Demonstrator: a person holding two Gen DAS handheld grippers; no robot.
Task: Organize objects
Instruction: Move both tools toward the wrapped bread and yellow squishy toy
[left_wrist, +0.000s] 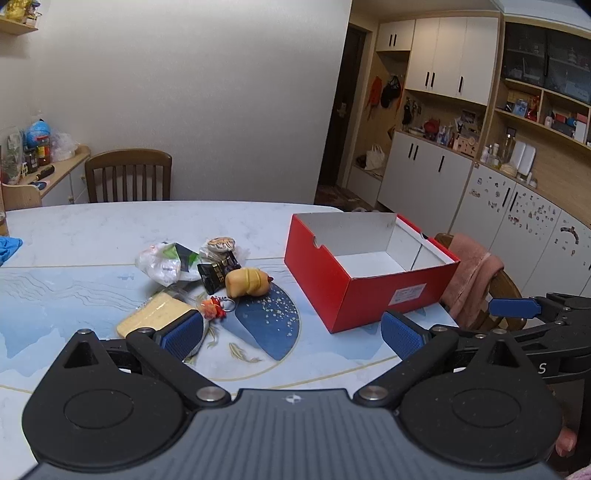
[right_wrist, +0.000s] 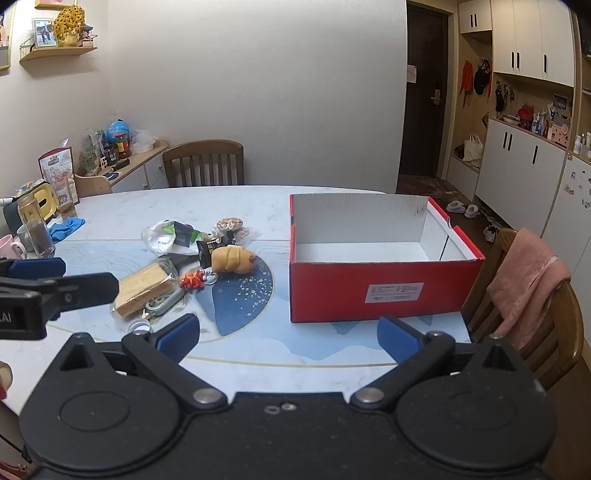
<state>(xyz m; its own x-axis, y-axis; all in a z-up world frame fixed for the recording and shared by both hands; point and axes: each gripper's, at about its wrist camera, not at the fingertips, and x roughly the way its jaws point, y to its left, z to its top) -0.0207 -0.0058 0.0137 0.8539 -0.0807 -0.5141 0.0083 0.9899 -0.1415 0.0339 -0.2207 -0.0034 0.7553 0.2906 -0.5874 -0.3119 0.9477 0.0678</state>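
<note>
Left gripper (left_wrist: 291, 332) and right gripper (right_wrist: 288, 338), jaws apart, empty: grabbing into the clutter ahead-left risks dragging the keychain (left_wrist: 216, 308) off the surface (left_wrist: 110, 229).

Open shoe box (right_wrist: 380, 284) on the table (right_wrist: 295, 347) toward its right side, small clutter heap to its left, bread-shaped toy (right_wrist: 232, 260) nearest the box, wrapped sandwich (right_wrist: 144, 284) in front left, plastic bag (right_wrist: 162, 236) behind, towel-draped chair (right_wrist: 532, 291) right of the table

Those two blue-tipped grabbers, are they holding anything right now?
Nothing. The left gripper and right gripper both stand wide open above the table, short of the pile.
</note>
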